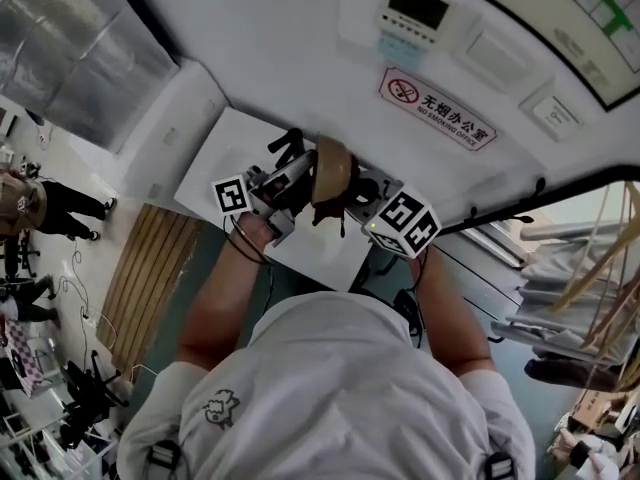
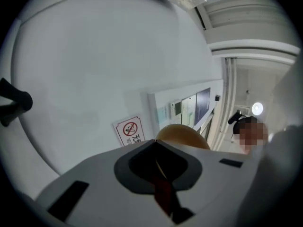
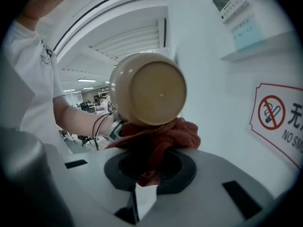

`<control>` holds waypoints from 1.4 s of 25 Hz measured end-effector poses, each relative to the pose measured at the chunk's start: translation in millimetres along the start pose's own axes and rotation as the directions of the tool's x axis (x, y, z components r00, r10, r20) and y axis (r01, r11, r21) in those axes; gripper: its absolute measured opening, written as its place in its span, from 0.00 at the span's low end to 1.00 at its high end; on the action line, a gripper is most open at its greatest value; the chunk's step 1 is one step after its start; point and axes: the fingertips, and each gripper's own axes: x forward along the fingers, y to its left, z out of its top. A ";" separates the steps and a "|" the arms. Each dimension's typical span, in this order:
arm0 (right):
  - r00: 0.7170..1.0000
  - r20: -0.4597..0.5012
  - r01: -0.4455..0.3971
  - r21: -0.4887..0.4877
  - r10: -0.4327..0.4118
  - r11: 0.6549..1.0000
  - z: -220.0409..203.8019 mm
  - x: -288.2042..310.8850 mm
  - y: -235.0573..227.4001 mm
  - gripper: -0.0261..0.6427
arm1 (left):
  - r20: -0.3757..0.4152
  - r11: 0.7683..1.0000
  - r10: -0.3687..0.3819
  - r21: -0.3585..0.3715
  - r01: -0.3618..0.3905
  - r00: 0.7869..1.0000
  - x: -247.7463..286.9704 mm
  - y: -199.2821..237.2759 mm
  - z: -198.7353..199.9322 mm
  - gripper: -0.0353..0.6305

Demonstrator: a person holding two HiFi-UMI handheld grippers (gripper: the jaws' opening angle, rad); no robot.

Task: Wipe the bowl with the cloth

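— Tan bowl (image 3: 149,89): where is it?
— Aloft, just beyond the tips of the left gripper (image 2: 158,167). Those jaws are closed almost flat, with only a thin sliver of the bowl's rim pinched between them. In the right gripper view the bowl shows its round underside, straight ahead of the jaws and just past their tips.
— And the cloth (image 3: 161,141)?
— Rust-red and bunched, clamped between the jaws of the right gripper (image 3: 147,174). A small tail hangs back inside the jaws. The bulk swells out beyond the tips and presses against the bowl's lower outer wall.
— What lies behind?
— A pale wall with a no-smoking sign (image 3: 279,119), off to the right of the right jaws and well beyond them. The person's left forearm (image 3: 78,119), with dark bands at the wrist, reaches in on the left of the bowl.
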 end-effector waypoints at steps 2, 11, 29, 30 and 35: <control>0.999 0.002 -0.038 0.002 0.038 0.999 -2.8 2.7 13.1 0.11 | 0.028 0.999 0.045 0.023 -0.046 0.999 -0.8 6.6 7.9 0.08; 0.994 0.022 -0.105 -0.074 0.107 0.992 15.5 -13.5 66.1 0.11 | 0.028 0.993 0.120 0.010 -0.120 0.992 -25.3 18.5 2.9 0.08; 0.971 0.212 0.134 -0.121 -0.106 0.984 98.6 -56.7 93.6 0.11 | -0.082 0.994 -0.035 -0.106 0.026 0.996 -85.3 -27.7 -48.2 0.08; 0.967 0.231 0.138 -0.109 -0.110 0.984 102.9 -56.9 94.7 0.11 | -0.093 0.994 -0.046 -0.107 0.036 0.995 -87.0 -31.7 -50.7 0.08; 0.942 0.297 0.176 -0.037 -0.157 0.984 117.1 -52.0 88.6 0.11 | -0.180 0.990 -0.124 -0.085 0.110 0.976 -85.1 -58.7 -67.3 0.08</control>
